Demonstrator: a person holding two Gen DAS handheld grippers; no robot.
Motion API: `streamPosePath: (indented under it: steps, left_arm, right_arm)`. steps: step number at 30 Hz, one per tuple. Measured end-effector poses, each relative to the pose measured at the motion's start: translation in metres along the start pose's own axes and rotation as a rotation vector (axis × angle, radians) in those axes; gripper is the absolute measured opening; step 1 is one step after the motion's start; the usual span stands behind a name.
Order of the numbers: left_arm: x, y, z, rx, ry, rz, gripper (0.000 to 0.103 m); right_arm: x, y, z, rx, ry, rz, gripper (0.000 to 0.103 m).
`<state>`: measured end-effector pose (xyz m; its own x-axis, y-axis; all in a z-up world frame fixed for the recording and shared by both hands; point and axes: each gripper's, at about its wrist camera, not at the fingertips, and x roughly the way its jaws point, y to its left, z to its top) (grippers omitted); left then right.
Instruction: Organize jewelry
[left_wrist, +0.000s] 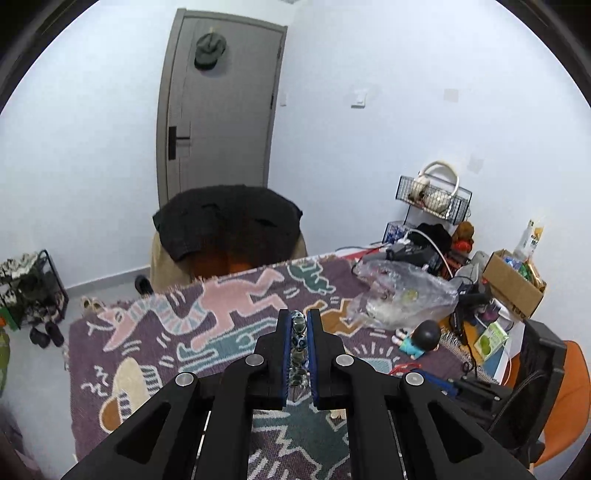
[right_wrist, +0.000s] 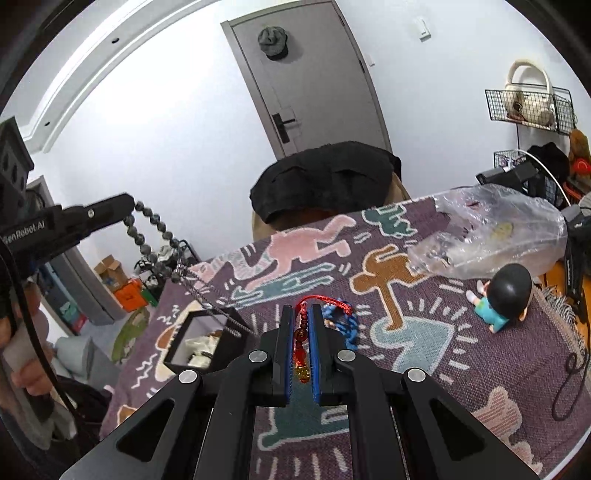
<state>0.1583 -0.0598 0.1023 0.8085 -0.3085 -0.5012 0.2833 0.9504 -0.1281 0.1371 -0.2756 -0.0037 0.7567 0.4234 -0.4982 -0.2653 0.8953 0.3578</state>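
Note:
My left gripper (left_wrist: 298, 319) is shut on a bracelet of dark grey-green beads (left_wrist: 297, 347), which runs up between the blue pads. In the right wrist view that same left gripper (right_wrist: 131, 206) is raised at the left, and the bead bracelet (right_wrist: 153, 242) hangs from it in a loop with a silvery chain trailing down toward the open black jewelry box (right_wrist: 201, 341). My right gripper (right_wrist: 302, 312) is shut on a red-corded charm string with red and amber beads (right_wrist: 301, 347); a blue cord (right_wrist: 345, 321) lies bunched just beyond its right finger.
A patterned purple rug (right_wrist: 424, 332) covers the table. A crumpled clear plastic bag (right_wrist: 495, 236) and a small doll with a black head (right_wrist: 506, 295) lie to the right. A chair draped with a dark garment (left_wrist: 229, 221) stands past the far edge. A hand (right_wrist: 22, 332) shows at left.

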Motion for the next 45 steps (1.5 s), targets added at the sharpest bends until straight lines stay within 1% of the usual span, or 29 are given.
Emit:
streamPosePath:
  steps: [9,15,22,28,33,37,38,40,42,43,44,45]
  left_arm:
    - [-0.031,-0.006,0.023,0.022,-0.06,0.016,0.008]
    - [-0.048,-0.009,0.031,0.039,-0.093,0.037,0.008]
    - [-0.049,0.007,0.027,0.015,-0.088,0.059,0.008]
    - [-0.029,0.036,0.01,-0.036,-0.041,0.06,0.008]
    - [-0.006,0.061,-0.012,-0.087,0.022,0.048,0.008]
    - [0.018,0.076,-0.034,-0.131,0.094,0.011,0.009]
    - [0.025,0.079,-0.04,-0.136,0.128,0.006,0.009]
    - [0.037,0.086,-0.049,-0.141,0.177,0.017,0.01]
    - [0.047,0.097,-0.06,-0.159,0.219,0.045,0.014]
    - [0.049,0.103,-0.064,-0.173,0.227,0.052,0.022]
    - [0.049,0.111,-0.069,-0.194,0.226,0.056,0.035]
    - [0.048,0.116,-0.072,-0.208,0.22,0.06,0.043]
  right_arm:
    - [-0.011,0.014,0.006,-0.021,-0.028,0.025,0.009]
    - [-0.017,0.027,0.011,-0.038,-0.041,0.045,0.009]
    - [-0.012,0.047,0.014,-0.075,-0.036,0.07,0.009]
    - [0.003,0.062,0.013,-0.099,-0.007,0.084,0.009]
    - [0.018,0.073,0.012,-0.119,0.018,0.084,0.008]
    - [0.03,0.08,0.01,-0.13,0.036,0.081,0.009]
    - [0.033,0.081,0.01,-0.134,0.042,0.08,0.008]
    - [0.04,0.083,0.008,-0.142,0.055,0.076,0.008]
    - [0.045,0.087,0.007,-0.149,0.066,0.073,0.008]
    - [0.048,0.089,0.007,-0.152,0.072,0.073,0.008]
    - [0.051,0.09,0.007,-0.154,0.077,0.074,0.008]
    - [0.054,0.093,0.006,-0.157,0.083,0.075,0.008]
